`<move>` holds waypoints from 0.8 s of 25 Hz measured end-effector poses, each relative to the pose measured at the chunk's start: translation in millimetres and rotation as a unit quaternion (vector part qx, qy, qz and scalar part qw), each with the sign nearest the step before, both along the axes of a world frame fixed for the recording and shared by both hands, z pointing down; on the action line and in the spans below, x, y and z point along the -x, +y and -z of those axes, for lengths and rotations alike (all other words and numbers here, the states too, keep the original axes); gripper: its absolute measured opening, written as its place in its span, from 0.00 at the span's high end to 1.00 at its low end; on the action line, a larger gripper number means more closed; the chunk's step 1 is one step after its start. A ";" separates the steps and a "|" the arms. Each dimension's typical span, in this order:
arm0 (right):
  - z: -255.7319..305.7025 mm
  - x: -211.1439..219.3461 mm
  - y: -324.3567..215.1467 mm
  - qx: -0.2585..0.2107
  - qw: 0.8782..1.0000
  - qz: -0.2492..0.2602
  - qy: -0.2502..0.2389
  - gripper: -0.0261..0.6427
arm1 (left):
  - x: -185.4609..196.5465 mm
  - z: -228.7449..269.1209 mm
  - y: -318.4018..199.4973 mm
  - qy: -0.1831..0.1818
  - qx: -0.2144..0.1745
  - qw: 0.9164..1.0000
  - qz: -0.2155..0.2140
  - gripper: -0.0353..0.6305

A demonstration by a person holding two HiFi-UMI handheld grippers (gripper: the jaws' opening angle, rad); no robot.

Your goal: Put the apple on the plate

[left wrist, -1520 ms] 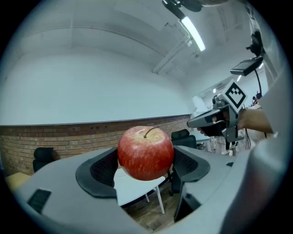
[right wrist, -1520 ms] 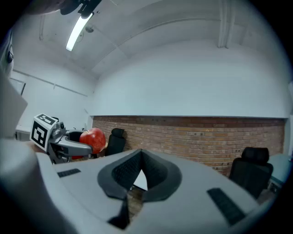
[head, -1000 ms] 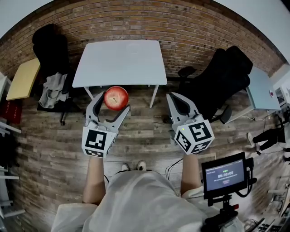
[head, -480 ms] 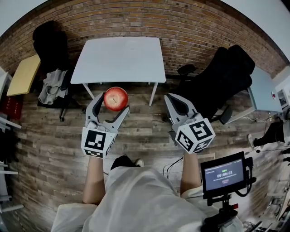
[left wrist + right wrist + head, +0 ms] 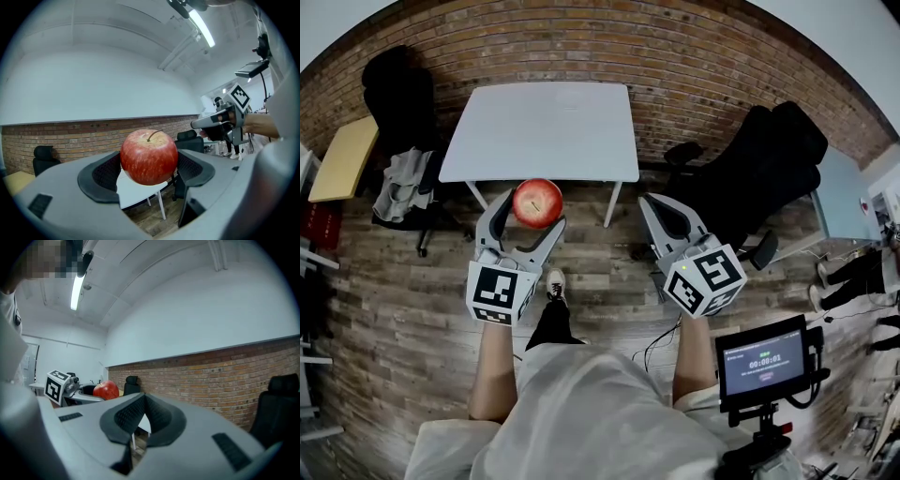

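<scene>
Item: apple (image 5: 537,202), red, stem up. Clamped betw. both pads of L gripper (image 5: 531,214) and carried in the air just short of the white table's (image 5: 548,131) near edge, prob. in transit toward it. R gripper (image 5: 654,206): jaws pressed together, nothing betw. them, off the table's near-right corner, level w/ L; idle, likely kept out of the way. Plate: not seen in any view, so drop spot unknown.
</scene>
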State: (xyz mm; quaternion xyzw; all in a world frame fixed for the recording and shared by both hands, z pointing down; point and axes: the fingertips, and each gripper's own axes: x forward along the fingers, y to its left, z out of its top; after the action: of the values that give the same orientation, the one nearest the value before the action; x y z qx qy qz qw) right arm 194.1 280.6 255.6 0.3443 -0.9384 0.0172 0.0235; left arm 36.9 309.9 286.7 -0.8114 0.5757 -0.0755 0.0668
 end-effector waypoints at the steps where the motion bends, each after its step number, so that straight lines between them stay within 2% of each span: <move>1: -0.4 0.7 -4.4 -0.002 1.000 -0.002 0.001 0.96 | 1.6 -1.3 -4.2 0.000 0.001 1.000 0.001 0.38; 5: 0.3 4.9 -24.9 0.000 1.000 -0.003 -0.010 0.96 | 6.4 0.3 -22.6 0.004 -0.004 1.000 -0.001 0.38; 11: -9.4 30.2 -60.3 0.037 0.999 0.030 -0.022 0.96 | 31.1 -5.0 -62.9 0.012 0.005 1.000 0.007 0.38; 20: -9.1 64.0 -128.1 0.037 0.999 0.032 -0.019 0.96 | 63.1 -8.4 -134.9 0.020 0.014 1.000 0.002 0.38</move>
State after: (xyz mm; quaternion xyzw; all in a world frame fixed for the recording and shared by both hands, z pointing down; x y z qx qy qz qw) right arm 130.1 152.5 264.7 0.3130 -0.9478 0.0573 0.0188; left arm -26.2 175.0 295.1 -0.8126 0.5771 -0.0676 0.0445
